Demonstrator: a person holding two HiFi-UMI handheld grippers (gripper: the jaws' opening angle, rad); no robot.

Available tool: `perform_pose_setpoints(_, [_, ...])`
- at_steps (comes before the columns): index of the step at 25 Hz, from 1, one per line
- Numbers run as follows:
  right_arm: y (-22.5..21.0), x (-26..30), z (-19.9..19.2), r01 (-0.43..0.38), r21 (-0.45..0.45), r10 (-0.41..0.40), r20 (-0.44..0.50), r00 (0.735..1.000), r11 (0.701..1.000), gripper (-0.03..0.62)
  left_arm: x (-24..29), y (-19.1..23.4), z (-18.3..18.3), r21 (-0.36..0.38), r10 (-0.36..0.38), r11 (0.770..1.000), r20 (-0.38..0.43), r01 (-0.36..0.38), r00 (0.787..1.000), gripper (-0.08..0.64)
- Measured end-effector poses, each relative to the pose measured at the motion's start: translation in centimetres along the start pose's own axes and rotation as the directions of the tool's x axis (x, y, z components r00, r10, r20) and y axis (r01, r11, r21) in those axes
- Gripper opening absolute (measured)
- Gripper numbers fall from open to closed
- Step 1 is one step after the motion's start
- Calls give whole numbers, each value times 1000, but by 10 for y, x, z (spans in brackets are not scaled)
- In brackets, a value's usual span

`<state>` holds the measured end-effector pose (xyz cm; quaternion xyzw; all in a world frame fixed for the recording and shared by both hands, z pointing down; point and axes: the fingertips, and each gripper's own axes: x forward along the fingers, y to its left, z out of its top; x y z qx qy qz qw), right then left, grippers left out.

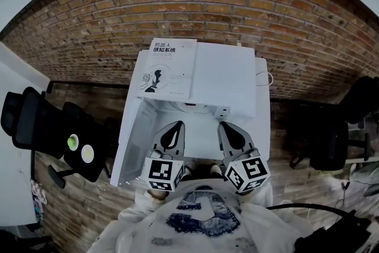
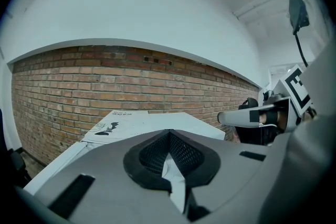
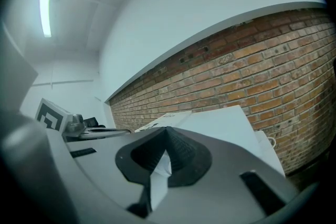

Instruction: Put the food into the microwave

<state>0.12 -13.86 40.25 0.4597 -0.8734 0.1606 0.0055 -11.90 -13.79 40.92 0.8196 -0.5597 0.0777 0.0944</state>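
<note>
A white microwave (image 1: 225, 77) stands on a white table (image 1: 131, 133) against the brick wall, with a white book (image 1: 167, 68) lying on its top. I cannot make out any food; a small round white thing (image 1: 190, 106) sits just before the microwave's front. My left gripper (image 1: 176, 124) and right gripper (image 1: 224, 125) hang side by side near the person's chest, both pointing at the microwave, both shut and empty. In the left gripper view the jaws (image 2: 169, 134) meet below the microwave top (image 2: 178, 120). The right gripper view shows its jaws (image 3: 167, 129) shut likewise.
Black office chairs stand to the left (image 1: 35, 121) and right (image 1: 334, 142) of the table. A white cable (image 1: 265, 76) loops beside the microwave. The brick wall (image 1: 237, 3) closes off the far side. A small white block (image 1: 222, 112) sits by the microwave's front.
</note>
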Motion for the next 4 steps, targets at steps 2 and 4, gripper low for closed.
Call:
perform_pose_setpoints(2, [-2, 1, 0, -2, 3, 2, -1, 1000, 1000, 12, 1, -1, -3, -3, -1, 1000, -16, 1, 1000, 6])
perform_pose_setpoints(4, [-3, 2, -1, -3, 6, 3, -2, 1000, 1000, 12, 3, -2, -5, -8, -6, 1000, -34, 6, 999, 5])
